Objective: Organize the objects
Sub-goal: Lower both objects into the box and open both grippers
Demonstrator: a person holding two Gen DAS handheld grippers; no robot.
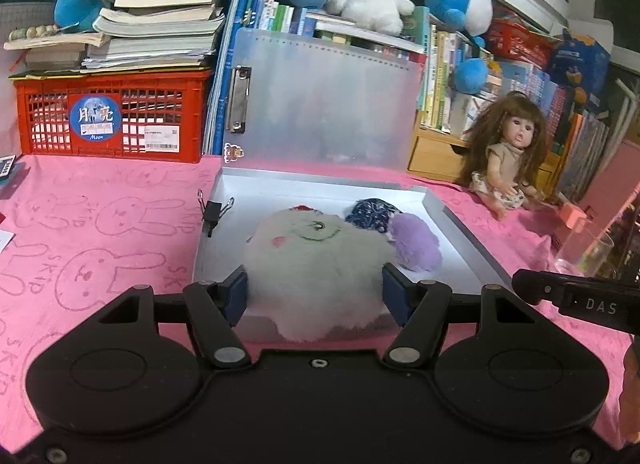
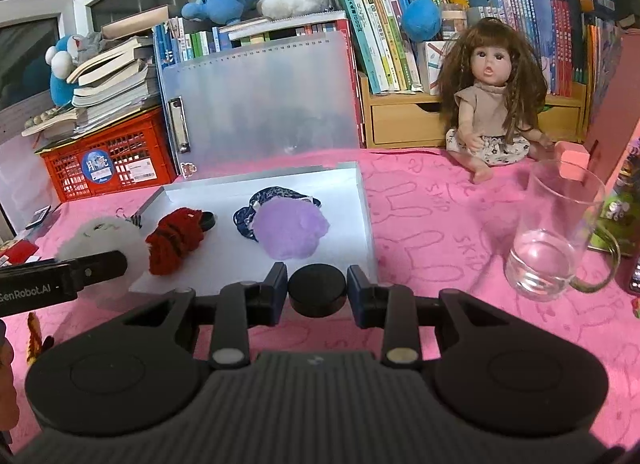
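Two grippers, both loaded, at the near edge of the open case.

Left gripper (image 1: 314,296) pinches a white fluffy plush (image 1: 316,264); right gripper (image 2: 317,290) clamps a black puck (image 2: 317,291). Inside the white case (image 2: 366,216) lie a purple pompom (image 2: 290,230) and a red knit piece (image 2: 174,240), with bare floor between them; the glass mug (image 2: 556,232) stands well apart on the pink cloth (image 2: 432,232).

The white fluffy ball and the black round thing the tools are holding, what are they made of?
The white fluffy ball in the left tool looks like soft plush or faux fur: long fuzzy fibres, blurry outline, stitched face. The black round puck in the right tool looks like hard matte plastic, or maybe rubber: smooth flat top, crisp edge, hardly any shine.
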